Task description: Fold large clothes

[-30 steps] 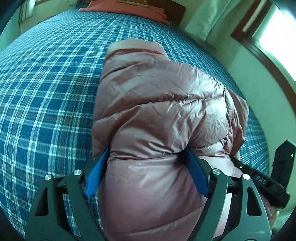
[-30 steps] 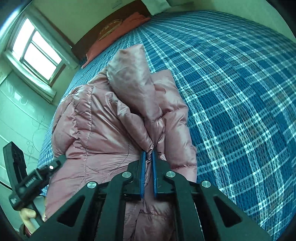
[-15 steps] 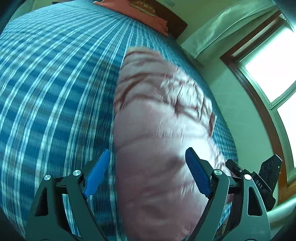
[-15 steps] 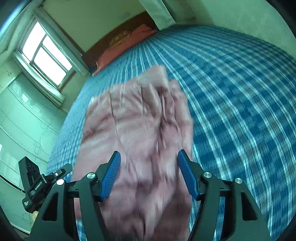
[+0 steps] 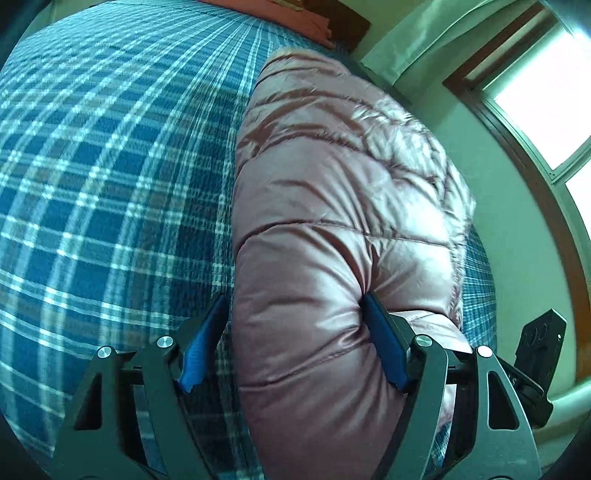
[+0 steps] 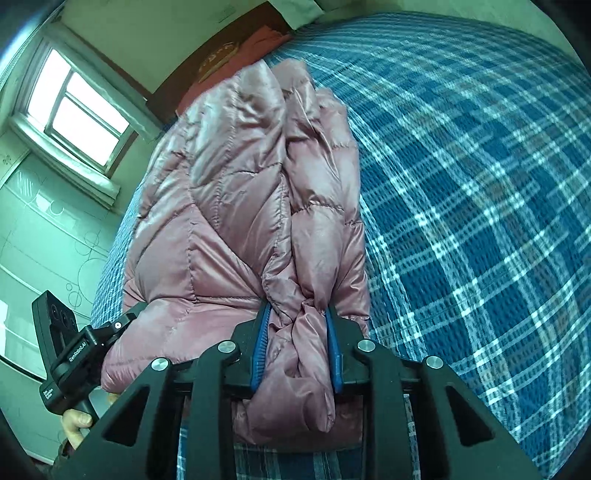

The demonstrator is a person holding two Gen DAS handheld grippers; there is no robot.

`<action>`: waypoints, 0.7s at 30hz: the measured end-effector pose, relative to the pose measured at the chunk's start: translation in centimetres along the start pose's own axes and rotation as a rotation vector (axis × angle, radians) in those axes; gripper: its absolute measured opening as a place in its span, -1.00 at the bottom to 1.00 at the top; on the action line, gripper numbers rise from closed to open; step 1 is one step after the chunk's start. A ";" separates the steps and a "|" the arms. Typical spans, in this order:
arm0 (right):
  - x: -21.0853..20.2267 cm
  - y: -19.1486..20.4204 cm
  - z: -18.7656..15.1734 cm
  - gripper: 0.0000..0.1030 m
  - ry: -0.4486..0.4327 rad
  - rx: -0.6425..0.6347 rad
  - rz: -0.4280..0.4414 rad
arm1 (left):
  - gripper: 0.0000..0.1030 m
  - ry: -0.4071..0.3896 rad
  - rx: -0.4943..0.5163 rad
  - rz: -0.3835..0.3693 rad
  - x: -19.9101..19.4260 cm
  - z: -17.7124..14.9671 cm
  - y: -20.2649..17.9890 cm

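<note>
A pink quilted puffer jacket (image 5: 332, 192) lies folded into a long bundle on the blue plaid bed (image 5: 110, 166). My left gripper (image 5: 295, 301) straddles the bundle's thick near end. Its jaws are closing; the right pad dents the padding and the left pad touches the bundle's edge. In the right wrist view the same jacket (image 6: 229, 206) runs away from me. My right gripper (image 6: 298, 309) is closing too, and its blue pads pinch a bunched fold at the near end. The jacket's underside is hidden.
Red pillows (image 5: 295, 14) and a dark headboard (image 6: 221, 62) stand at the bed's far end. A window (image 6: 74, 107) and a green wall run along the jacket's side of the bed. A person's hand (image 6: 75, 421) holds the left gripper's body (image 6: 66, 354).
The right gripper let go of a thin jacket edge, opened wide, then closed on a thicker bunched fold. The left jaws came off the jacket, then closed on its near end again. Both hands shifted along the bed.
</note>
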State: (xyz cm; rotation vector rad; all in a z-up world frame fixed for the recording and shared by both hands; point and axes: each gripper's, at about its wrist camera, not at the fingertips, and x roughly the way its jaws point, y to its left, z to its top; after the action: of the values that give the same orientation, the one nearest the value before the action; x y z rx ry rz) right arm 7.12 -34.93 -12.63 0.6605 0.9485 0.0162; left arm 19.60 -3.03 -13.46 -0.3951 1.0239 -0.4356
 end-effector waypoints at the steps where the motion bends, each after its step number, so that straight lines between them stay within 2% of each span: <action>1: -0.7 0.3 0.3 -0.36 -0.001 -0.004 -0.014 | 0.43 -0.008 0.008 0.001 -0.5 0.4 -0.2; 4: -2.2 1.2 2.3 -0.09 -0.048 -0.026 -0.030 | 0.45 -0.083 0.043 -0.014 -2.9 1.9 -0.6; 5: -2.7 1.6 3.3 0.10 -0.077 -0.040 -0.043 | 0.47 -0.095 0.048 -0.017 -3.0 2.5 -0.5; 6: -2.9 1.9 4.3 0.15 -0.099 -0.049 -0.058 | 0.47 -0.100 0.043 -0.013 -2.8 3.5 -0.4; 11: -1.3 3.3 9.3 0.15 -0.137 -0.049 -0.062 | 0.47 -0.084 -0.060 -0.019 0.0 8.0 0.8; 14: 0.8 3.8 11.4 0.15 -0.129 -0.046 -0.064 | 0.47 -0.098 -0.054 0.005 1.4 9.8 0.3; 19: 5.3 2.4 12.7 0.15 -0.049 -0.034 -0.134 | 0.47 -0.021 -0.034 0.064 4.6 10.8 -0.1; 21: 7.0 1.1 12.2 0.15 -0.010 0.006 -0.107 | 0.47 0.007 -0.049 0.084 5.8 10.9 0.2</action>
State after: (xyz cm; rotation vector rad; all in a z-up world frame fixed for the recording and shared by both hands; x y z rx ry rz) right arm 20.81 -38.32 -12.39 0.6141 0.9737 -0.0851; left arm 31.75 -4.68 -12.68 -0.3929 1.0552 -0.3370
